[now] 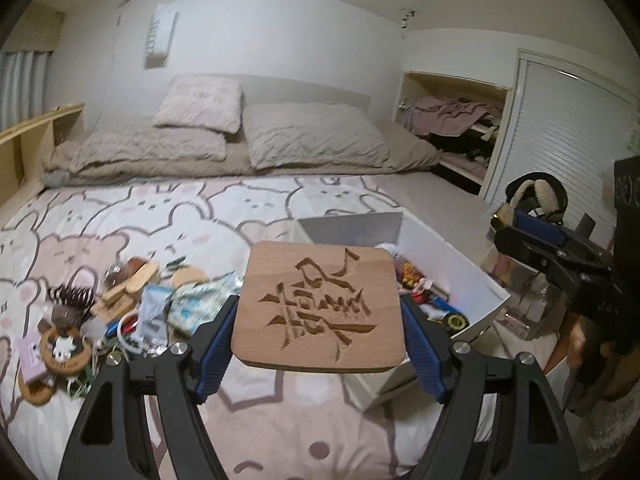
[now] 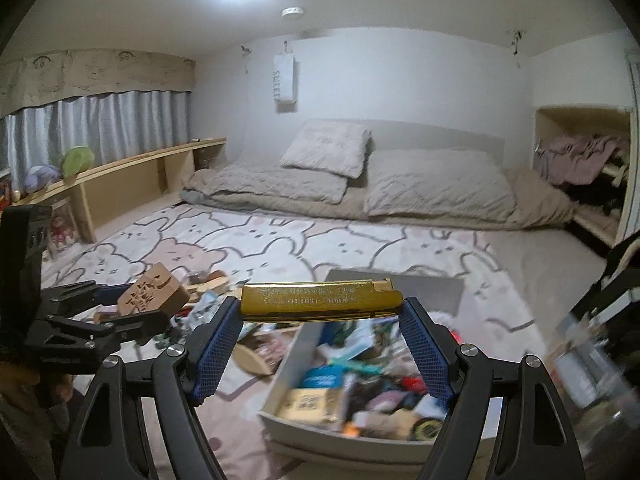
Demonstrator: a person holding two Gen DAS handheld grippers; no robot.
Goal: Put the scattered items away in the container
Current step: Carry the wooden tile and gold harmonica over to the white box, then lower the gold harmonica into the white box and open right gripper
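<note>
My left gripper is shut on a square wooden coaster with carved lettering, held above the bedspread just left of the white container. It also shows in the right wrist view. My right gripper is shut on a gold bar-shaped item, held over the white container, which holds several small items. A pile of scattered items lies on the bedspread to the left; it also shows in the right wrist view.
The bed has a bear-print cover, with grey pillows at the far end. A wooden shelf runs along the left wall. An open closet stands at the right. Clear boxes sit right of the container.
</note>
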